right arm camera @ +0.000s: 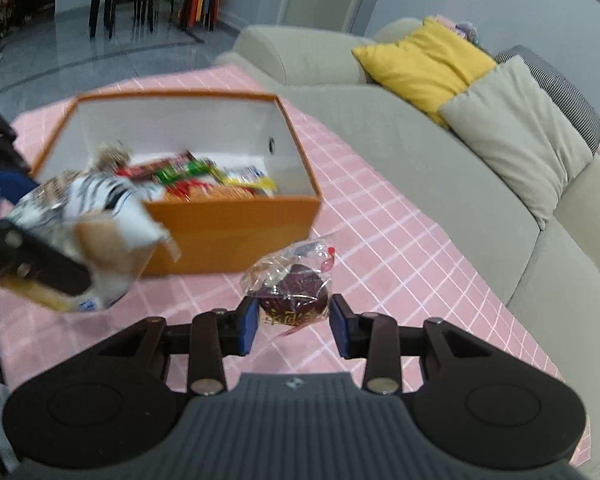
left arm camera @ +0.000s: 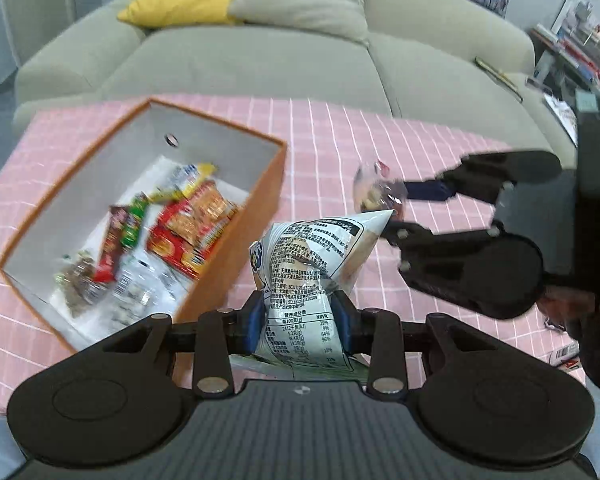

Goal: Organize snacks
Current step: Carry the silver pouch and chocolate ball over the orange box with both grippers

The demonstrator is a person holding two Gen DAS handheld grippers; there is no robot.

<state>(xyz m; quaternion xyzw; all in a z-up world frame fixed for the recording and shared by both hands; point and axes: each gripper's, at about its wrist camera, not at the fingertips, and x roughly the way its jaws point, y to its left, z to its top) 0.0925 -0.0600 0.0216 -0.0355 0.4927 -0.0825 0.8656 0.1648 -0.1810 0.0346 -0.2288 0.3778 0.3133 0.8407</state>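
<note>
Currently left gripper pinching light, crinkly bag mid-body; right gripper wide around slippery pastry.

Desk is covered by a pink cloth with a white grid. Orange box, white inside, sits directly on it toward the far-left side in the right wrist view, open top, loose snack packets piled inside. Small clear-wrapped dark snack sits just in front of the box's near right corner, apart from the box wall; whether it rests on the cloth can't be told. Beige sofa borders the desk's far edge.
</note>
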